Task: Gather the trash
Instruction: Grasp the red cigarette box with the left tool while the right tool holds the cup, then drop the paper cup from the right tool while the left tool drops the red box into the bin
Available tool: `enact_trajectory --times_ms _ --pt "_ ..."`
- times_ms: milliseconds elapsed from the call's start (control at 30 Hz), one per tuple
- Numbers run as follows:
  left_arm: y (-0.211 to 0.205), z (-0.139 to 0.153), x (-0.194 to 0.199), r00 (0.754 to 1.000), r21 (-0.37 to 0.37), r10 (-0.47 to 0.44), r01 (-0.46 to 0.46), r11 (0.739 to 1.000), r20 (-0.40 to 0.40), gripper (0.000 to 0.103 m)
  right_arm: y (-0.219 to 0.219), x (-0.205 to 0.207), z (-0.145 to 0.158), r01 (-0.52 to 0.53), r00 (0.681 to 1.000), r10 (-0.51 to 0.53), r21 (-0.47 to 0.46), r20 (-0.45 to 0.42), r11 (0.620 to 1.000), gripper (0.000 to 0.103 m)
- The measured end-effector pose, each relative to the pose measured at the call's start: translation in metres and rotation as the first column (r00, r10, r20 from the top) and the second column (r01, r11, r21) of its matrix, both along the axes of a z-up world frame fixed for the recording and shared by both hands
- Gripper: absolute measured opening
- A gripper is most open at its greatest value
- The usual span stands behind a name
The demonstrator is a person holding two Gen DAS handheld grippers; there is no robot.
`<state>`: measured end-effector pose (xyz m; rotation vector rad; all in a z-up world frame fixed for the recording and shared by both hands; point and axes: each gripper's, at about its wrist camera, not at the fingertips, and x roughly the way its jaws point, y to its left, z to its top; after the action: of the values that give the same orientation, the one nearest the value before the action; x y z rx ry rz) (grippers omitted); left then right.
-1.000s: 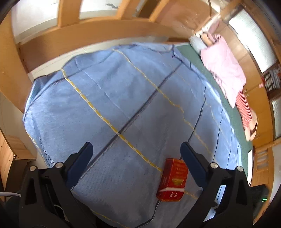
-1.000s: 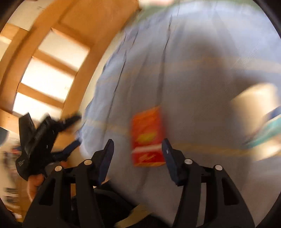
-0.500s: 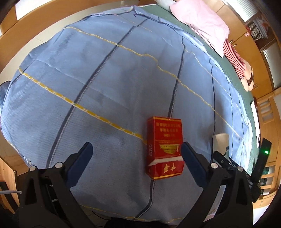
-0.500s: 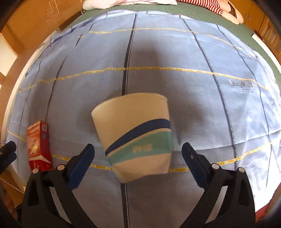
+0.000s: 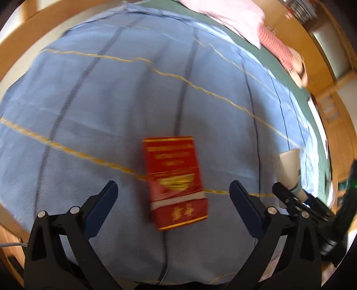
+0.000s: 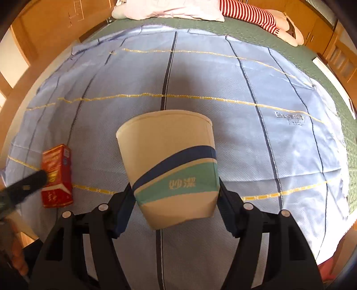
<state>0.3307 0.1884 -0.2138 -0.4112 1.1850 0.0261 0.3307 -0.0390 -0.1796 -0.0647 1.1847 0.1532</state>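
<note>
Red and gold, the pack lies flat on the blue sheet, between the spread fingers of my left gripper, which grips nothing. Right of the pack, the cup lies on its side on the sheet, rim pointing away from me. My right gripper is clamped on the cup's base, one blue pad pressed against each side. Beyond the pack, at the sheet's far edge, a pink pillow rests on green bedding.
</note>
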Motion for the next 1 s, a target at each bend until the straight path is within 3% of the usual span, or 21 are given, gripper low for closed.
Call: enact_trajectory --times_ms 100,167,200,267,333,600,733,833,900,1000 --pt "-0.018 -0.012 0.008 0.999 0.1 -0.049 0.051 0.994 -0.023 0.097 -0.004 -0.013 0.006 -0.005 1.0 0.005 0.007 0.01 1.0 0.067" --pt "-0.027 -0.025 0.008 0.995 0.193 -0.066 0.078 0.978 -0.068 0.087 -0.008 -0.022 0.012 -0.007 1.0 0.007 0.007 0.028 1.0 0.067" --pt "-0.03 -0.025 0.007 0.996 0.241 -0.078 0.089 0.967 -0.052 0.083 -0.009 -0.027 0.015 -0.006 0.999 0.005 0.007 0.039 1.0 0.067" --pt "-0.036 -0.02 0.005 0.994 0.297 -0.103 0.106 0.949 -0.026 0.063 -0.013 -0.035 0.022 0.001 0.998 -0.001 0.003 0.062 1.0 0.067" --pt "-0.036 -0.016 0.002 0.995 0.313 -0.099 0.098 0.945 -0.012 0.058 -0.019 -0.043 0.028 0.017 0.996 -0.017 0.003 0.092 1.0 0.067" --pt "-0.029 0.014 -0.016 0.987 0.263 -0.071 0.032 0.964 0.141 0.058 -0.041 -0.072 0.049 0.076 0.977 -0.078 0.017 0.201 0.997 0.067" --pt "-0.04 0.046 -0.044 0.959 0.319 -0.126 0.04 0.947 0.253 0.057 -0.052 -0.093 0.062 0.086 0.966 -0.09 0.028 0.243 0.996 0.067" --pt "-0.048 0.082 -0.084 0.908 0.377 -0.187 0.035 0.926 0.375 0.057 -0.062 -0.114 0.073 0.087 0.958 -0.096 0.044 0.272 0.995 0.067" --pt "-0.054 0.101 -0.111 0.878 0.395 -0.185 -0.006 0.919 0.441 0.057 -0.071 -0.129 0.078 0.097 0.95 -0.108 0.053 0.292 0.994 0.067" --pt "-0.064 0.121 -0.142 0.862 0.38 -0.16 -0.04 0.924 0.48 0.057 -0.084 -0.148 0.086 0.106 0.945 -0.128 0.089 0.302 0.99 0.067"
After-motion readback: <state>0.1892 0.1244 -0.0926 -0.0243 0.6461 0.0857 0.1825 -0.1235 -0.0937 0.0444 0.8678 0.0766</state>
